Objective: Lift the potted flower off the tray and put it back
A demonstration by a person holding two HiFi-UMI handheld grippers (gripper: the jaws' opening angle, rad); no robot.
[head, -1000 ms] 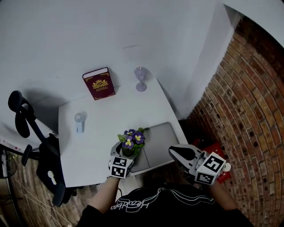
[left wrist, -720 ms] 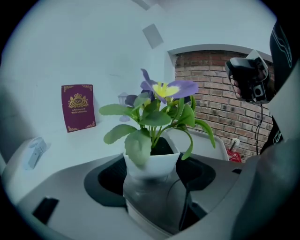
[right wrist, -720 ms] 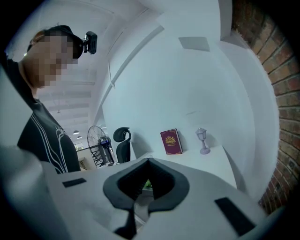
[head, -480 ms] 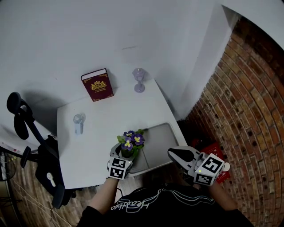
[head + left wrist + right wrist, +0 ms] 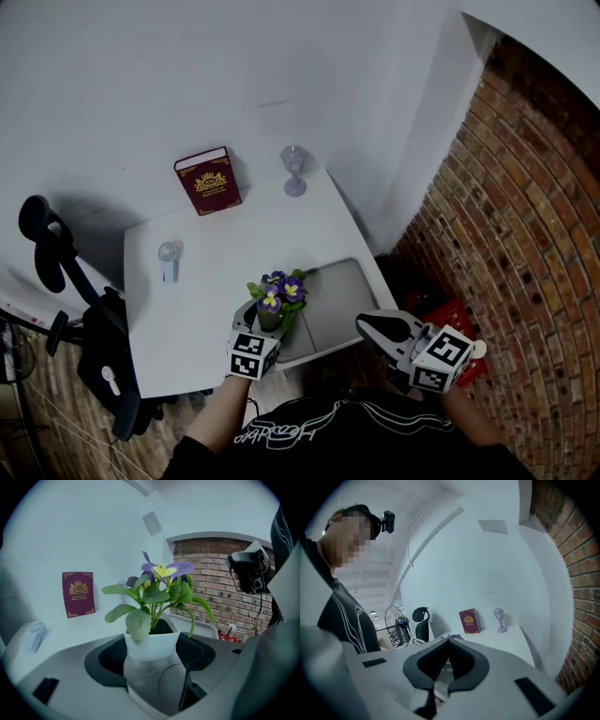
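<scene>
The potted flower [image 5: 279,292], purple blooms in a small white pot [image 5: 152,644], stands at the left edge of the grey tray [image 5: 342,295] near the table's front. My left gripper [image 5: 270,315] reaches in from the front and its dark pads [image 5: 108,654] lie against both sides of the pot, shut on it. Whether the pot's base rests on the tray is hidden. My right gripper [image 5: 368,324] hovers off the table's front right corner with its jaws together and nothing between them; in the right gripper view [image 5: 447,642] the tips meet.
At the back of the white table [image 5: 225,272] a maroon book [image 5: 208,180] stands upright beside a lilac goblet [image 5: 294,169]. A small white fan [image 5: 169,258] lies to the left. A black office chair [image 5: 75,309] is left of the table, a brick wall [image 5: 525,234] to the right.
The left jaws have drawn in a little round the pot. Both hands and the pot stay about where they were.
</scene>
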